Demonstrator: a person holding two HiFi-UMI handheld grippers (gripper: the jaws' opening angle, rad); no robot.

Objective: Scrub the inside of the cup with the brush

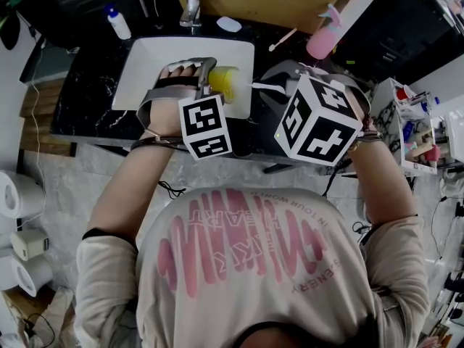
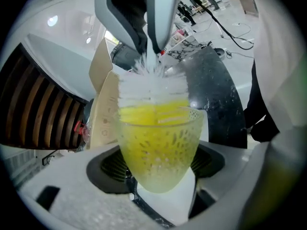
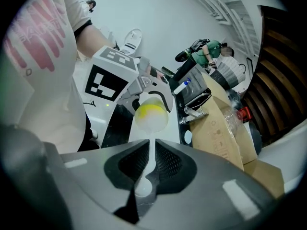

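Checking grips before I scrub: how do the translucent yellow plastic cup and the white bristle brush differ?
The translucent yellow plastic cup is wide and dimpled; the white bristle brush is thin-handled. The left gripper clamps the cup's base; the right gripper clamps the brush's handle end. The brush's head sits in the cup's mouth, partly above the rim. Both are held over the white sink.
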